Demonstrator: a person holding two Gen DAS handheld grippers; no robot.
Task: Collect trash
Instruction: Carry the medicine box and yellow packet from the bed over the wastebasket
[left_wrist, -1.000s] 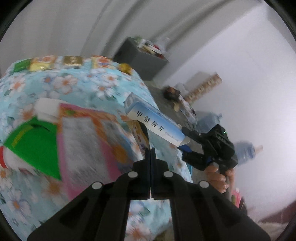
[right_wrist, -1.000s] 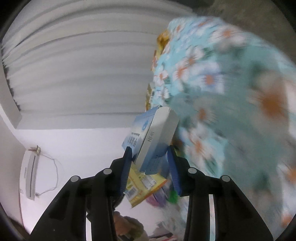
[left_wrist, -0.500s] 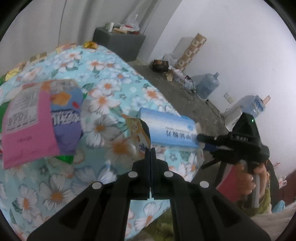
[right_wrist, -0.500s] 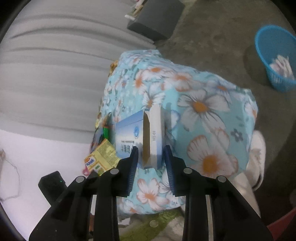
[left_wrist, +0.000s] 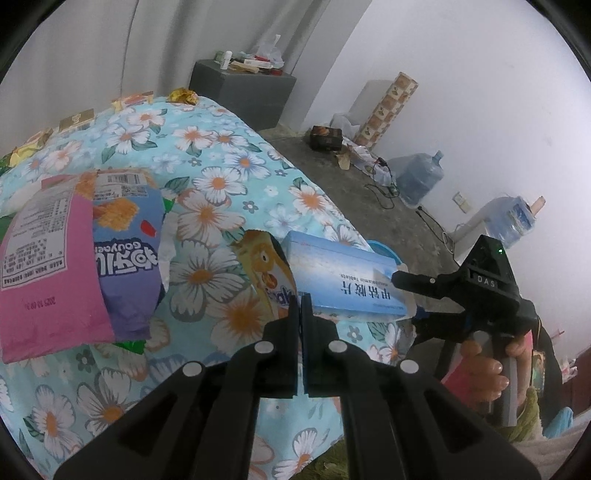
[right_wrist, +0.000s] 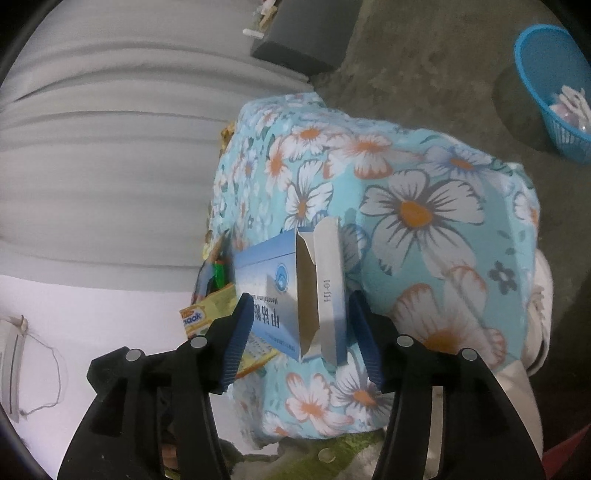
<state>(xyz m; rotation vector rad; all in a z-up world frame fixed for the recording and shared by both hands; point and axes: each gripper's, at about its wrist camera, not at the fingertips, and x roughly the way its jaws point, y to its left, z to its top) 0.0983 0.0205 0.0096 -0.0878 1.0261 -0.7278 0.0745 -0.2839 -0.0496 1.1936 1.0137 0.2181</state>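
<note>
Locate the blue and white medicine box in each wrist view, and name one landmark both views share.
Left wrist view: the medicine box lies right of centre, just above the shut left gripper, its far end at the right gripper.
Right wrist view: the box sits low at centre, open end flap toward the camera, between the blue fingers, which stand clear of it.
Shared landmark: the floral cloth.

Both grippers are built of matte black plastic with angular, cut-out finger arms, each arm studded with round silver screw heads. On the left gripper (left_wrist: 300, 317) the fingers end in flat black blocks. On the right gripper (right_wrist: 301, 332) the pads (right_wrist: 239, 339) are ribbed and dark blue. Seen from the left wrist view, the right gripper's body is marked with white lettering "DAS" and a small green light, and a grey handle is gripped by a hand (left_wrist: 487, 365)
</note>
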